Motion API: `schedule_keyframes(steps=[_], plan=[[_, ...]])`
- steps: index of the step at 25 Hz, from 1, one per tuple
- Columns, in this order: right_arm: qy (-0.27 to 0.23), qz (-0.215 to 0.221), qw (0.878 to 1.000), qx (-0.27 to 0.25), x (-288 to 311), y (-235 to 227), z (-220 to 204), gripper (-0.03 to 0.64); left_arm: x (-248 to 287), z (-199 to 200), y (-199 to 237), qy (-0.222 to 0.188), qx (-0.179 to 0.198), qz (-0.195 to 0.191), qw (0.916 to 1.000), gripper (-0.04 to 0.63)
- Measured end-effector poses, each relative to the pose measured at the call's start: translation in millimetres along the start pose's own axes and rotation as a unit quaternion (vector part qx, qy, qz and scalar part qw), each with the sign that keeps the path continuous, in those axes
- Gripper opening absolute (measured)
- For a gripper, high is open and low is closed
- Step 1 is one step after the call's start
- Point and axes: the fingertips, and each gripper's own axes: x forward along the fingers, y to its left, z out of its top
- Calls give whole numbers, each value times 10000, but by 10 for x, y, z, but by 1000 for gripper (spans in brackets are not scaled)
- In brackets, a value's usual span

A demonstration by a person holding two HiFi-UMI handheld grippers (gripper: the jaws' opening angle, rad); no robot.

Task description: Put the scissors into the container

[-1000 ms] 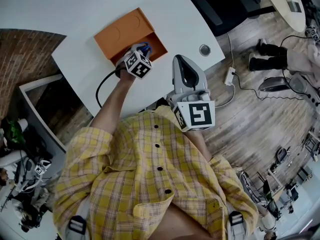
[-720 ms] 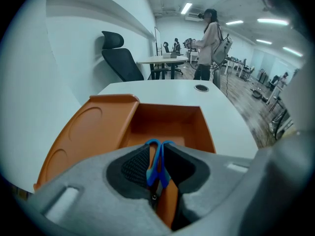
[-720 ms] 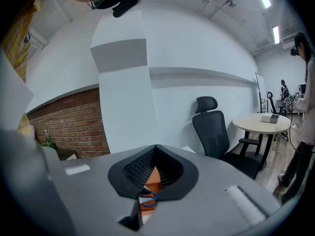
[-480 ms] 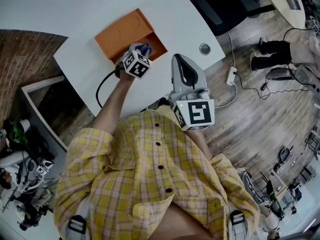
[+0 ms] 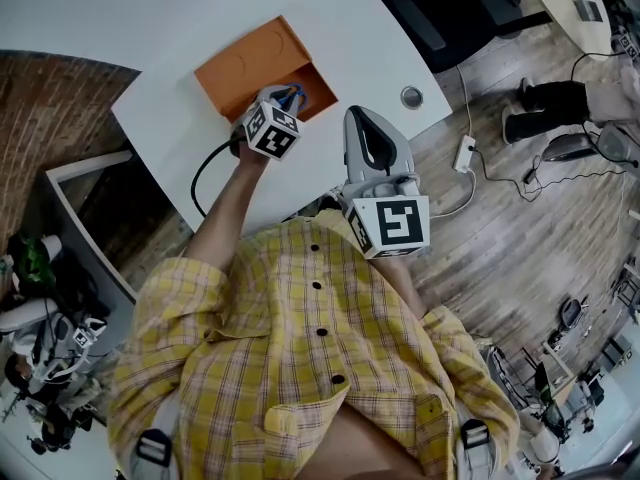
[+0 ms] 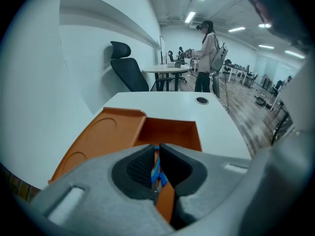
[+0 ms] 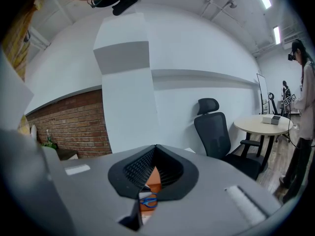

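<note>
Little has shifted: the left claw (image 6: pixel 157 147) stays clenched on the blue scissors (image 6: pixel 157 174), low over the orange container (image 5: pixel 248 63) at eleven o'clock on the surface (image 5: pixel 340 28). Only release remains. The right claw (image 7: pixel 155 149) is closed, empty.

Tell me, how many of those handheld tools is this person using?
2. The left tool is over the orange box, shut on the blue scissors. The right tool is nearer the person's chest, shut and empty. No others show.
</note>
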Motion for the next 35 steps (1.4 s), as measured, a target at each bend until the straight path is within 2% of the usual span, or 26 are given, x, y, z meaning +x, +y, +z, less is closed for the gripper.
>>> schedule_keyframes(steps=[9,21,29,35], plan=[[-40,29,10000,-55,-75,37,35,6,-182,95,6,-131,-51,154,9998,5],[-65,77,9999,-130,-148,96,71,6,-560,397,-4,-506,-154,392,9978,3],[-127,83,9997,-176,-160,122,106,6,-878,624,-68,-970,-501,323,9935,3],[-160,111,9996,-209,-179,164,149,6,-1238,824,-85,-1482,-915,383,9840,3]])
